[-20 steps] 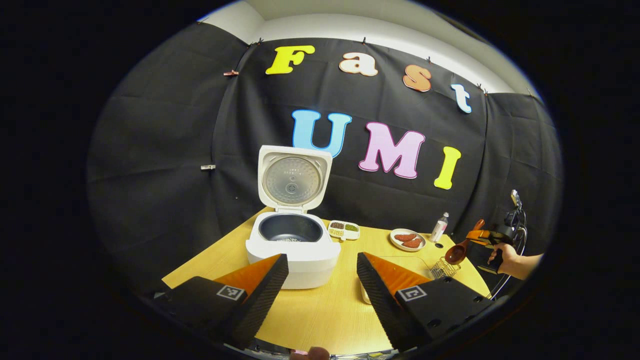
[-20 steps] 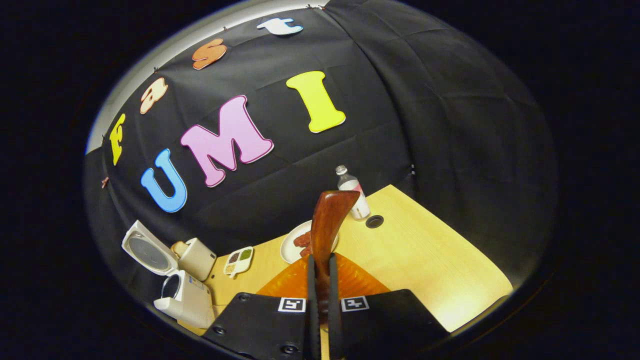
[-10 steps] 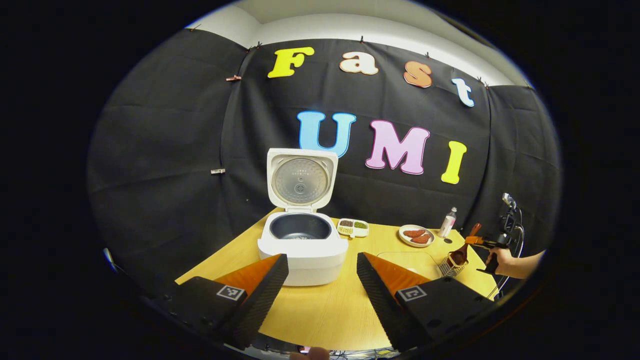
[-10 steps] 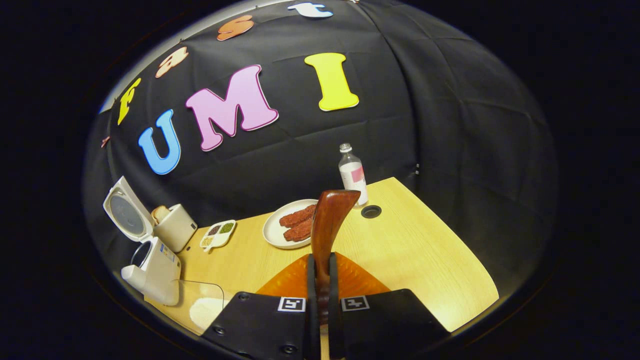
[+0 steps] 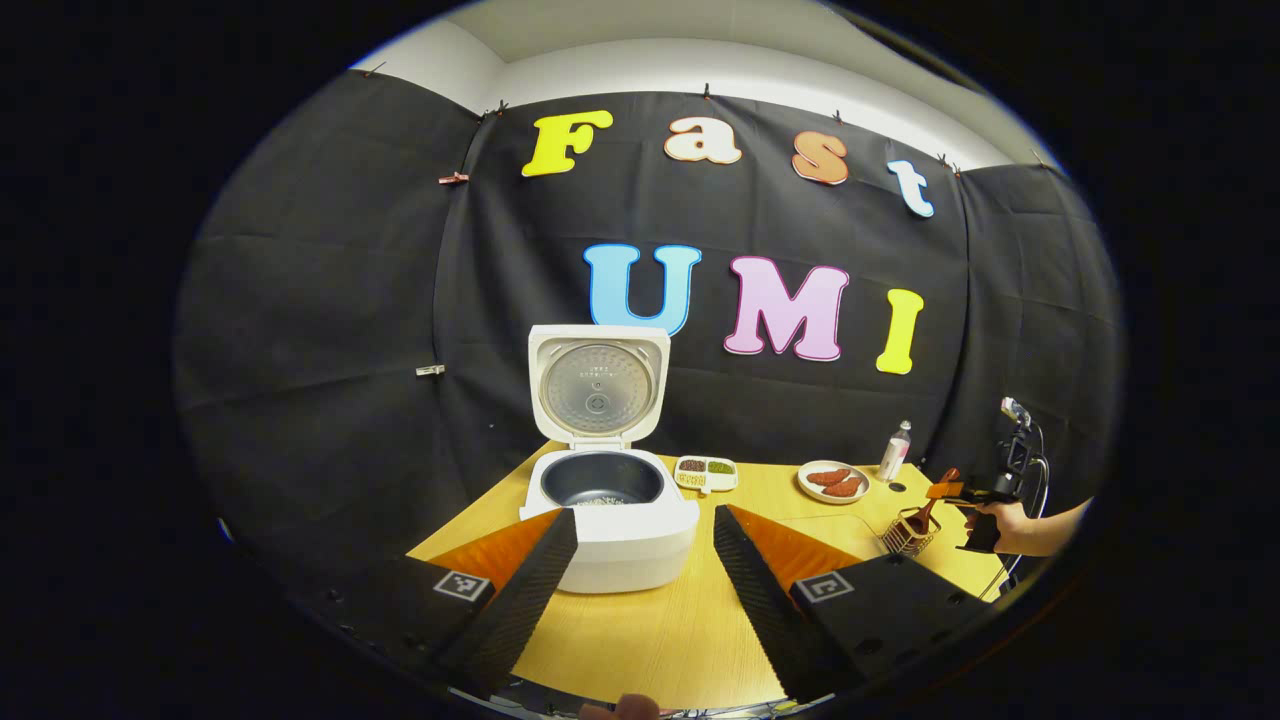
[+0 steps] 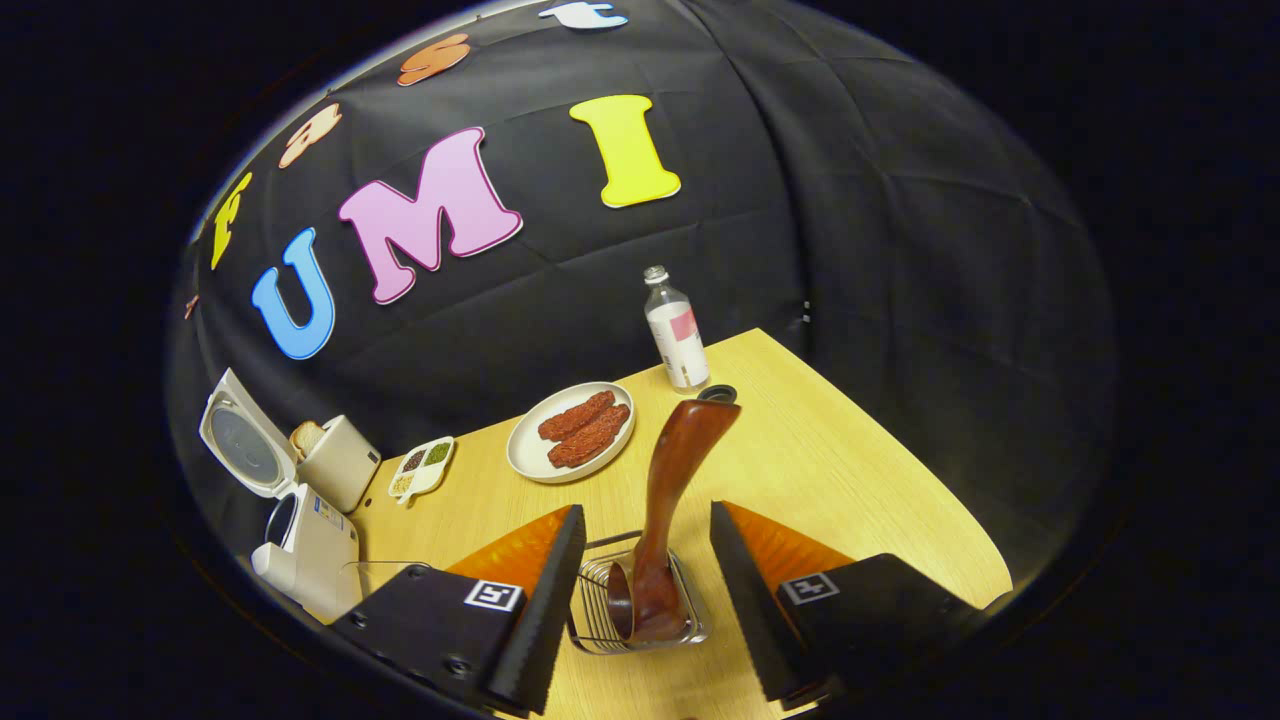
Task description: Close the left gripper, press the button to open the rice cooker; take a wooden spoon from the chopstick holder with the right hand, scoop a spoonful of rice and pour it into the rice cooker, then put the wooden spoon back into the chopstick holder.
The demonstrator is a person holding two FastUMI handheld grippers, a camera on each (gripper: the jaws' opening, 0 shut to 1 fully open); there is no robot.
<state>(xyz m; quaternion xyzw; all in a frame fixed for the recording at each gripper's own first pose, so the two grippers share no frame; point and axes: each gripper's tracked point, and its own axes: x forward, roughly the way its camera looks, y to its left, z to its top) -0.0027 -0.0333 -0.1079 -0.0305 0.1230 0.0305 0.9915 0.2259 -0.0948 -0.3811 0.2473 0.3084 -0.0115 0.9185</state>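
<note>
Spoon (image 6: 670,500): one, in holder (image 6: 640,625) | cooker (image 5: 612,515): one, open | both grippers' fingers spread

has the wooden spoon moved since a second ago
Yes. The wooden spoon has gone down into the chopstick holder, bowl first, on the table; the right gripper has opened off it.

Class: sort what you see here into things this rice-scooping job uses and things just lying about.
Job: rice cooker, wooden spoon, chopstick holder, right gripper.
Lying about: bottle, plate of sausages, divided snack dish, toaster.
</note>
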